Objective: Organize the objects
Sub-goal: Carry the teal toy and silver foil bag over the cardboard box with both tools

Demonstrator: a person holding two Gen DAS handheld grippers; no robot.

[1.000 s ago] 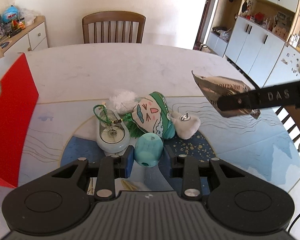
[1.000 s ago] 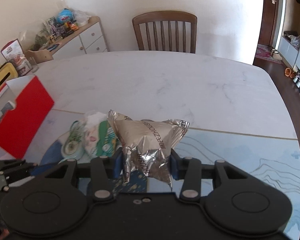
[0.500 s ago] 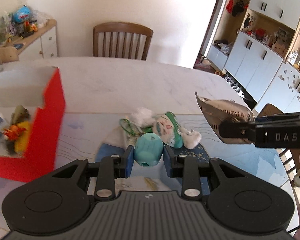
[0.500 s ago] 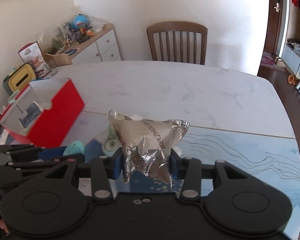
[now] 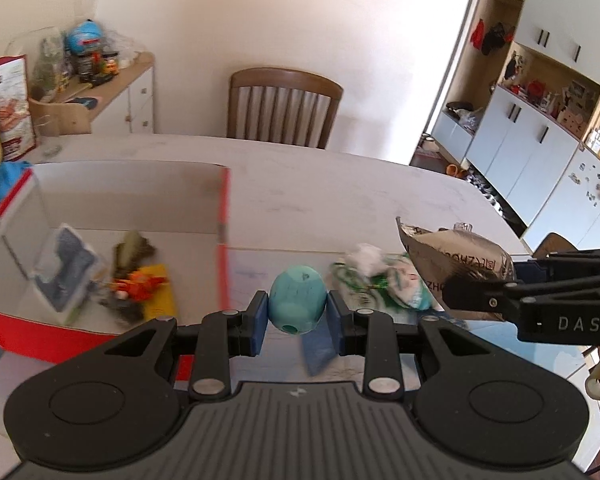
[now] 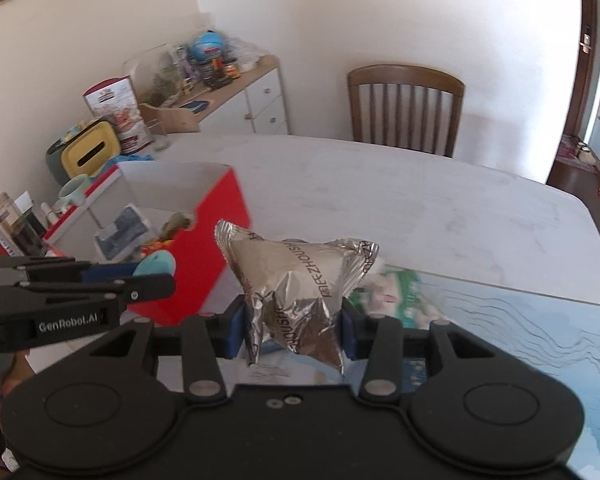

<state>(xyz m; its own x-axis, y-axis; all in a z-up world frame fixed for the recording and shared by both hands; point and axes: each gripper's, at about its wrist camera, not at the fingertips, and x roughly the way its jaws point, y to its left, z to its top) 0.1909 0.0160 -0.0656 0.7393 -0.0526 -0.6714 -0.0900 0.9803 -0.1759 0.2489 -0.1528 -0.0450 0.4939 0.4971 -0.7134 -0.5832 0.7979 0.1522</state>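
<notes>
Both grippers have swung toward the red box [image 5: 224,240], now at ten o'clock. Left gripper [image 5: 297,307] clamps a teal egg [image 5: 297,298]; right gripper [image 6: 293,322] clamps a foil packet [image 6: 300,280]; drop-off looks imminent.

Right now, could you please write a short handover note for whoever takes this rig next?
Left claw: shut on the teal egg-shaped toy, in the air beside the red box.
Right claw: shut on the silver foil packet, also in the air.
Done: the box already holds several items.
Left: drop both in the box, then collect the green plush pile on the table.
</notes>
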